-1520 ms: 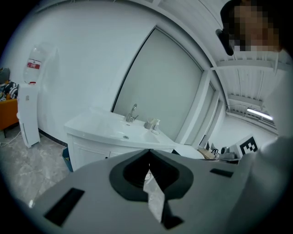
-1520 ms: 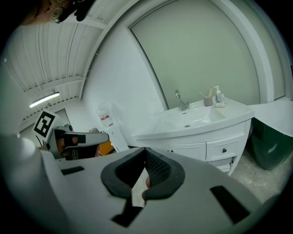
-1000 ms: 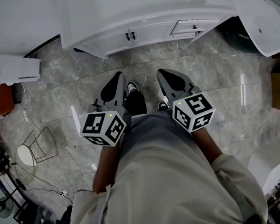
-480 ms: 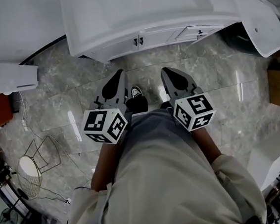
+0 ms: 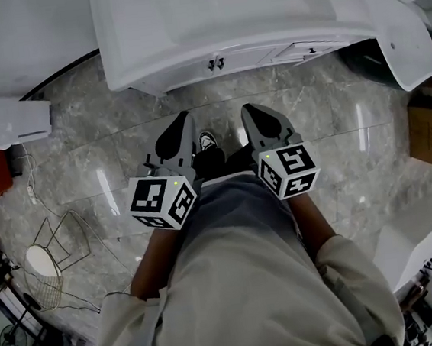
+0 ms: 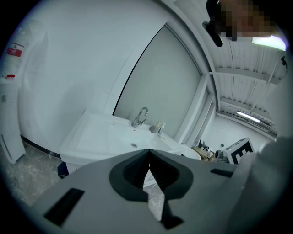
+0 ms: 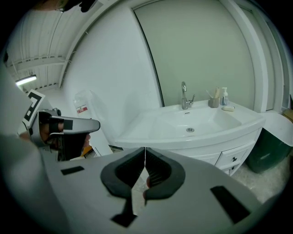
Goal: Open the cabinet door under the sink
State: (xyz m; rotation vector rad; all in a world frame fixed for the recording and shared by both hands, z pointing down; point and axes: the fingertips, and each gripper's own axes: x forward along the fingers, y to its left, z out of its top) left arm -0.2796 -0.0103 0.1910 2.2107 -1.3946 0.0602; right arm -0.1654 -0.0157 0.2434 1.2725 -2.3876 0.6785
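The white sink vanity (image 5: 223,22) fills the top of the head view. Its two cabinet doors meet at a pair of small dark handles (image 5: 216,64) under the basin, and both look closed. My left gripper (image 5: 185,122) and right gripper (image 5: 251,112) are held side by side over the marble floor, short of the vanity, pointing toward it. Both are shut with nothing between the jaws. In the right gripper view my gripper (image 7: 145,149) faces the basin (image 7: 192,121) and drawer fronts (image 7: 232,158). The left gripper view shows my gripper (image 6: 149,151) below the faucet (image 6: 141,116).
A drawer stack (image 5: 306,48) sits right of the doors. A white curved lid (image 5: 399,28) and a dark bin (image 5: 364,59) stand at the right, with a cardboard box (image 5: 431,134) beyond. A white appliance (image 5: 7,121) and a wire basket (image 5: 48,259) are on the left.
Both grippers and the person have moved forward, closer to the vanity, and sunk a little. The jaws stayed shut.
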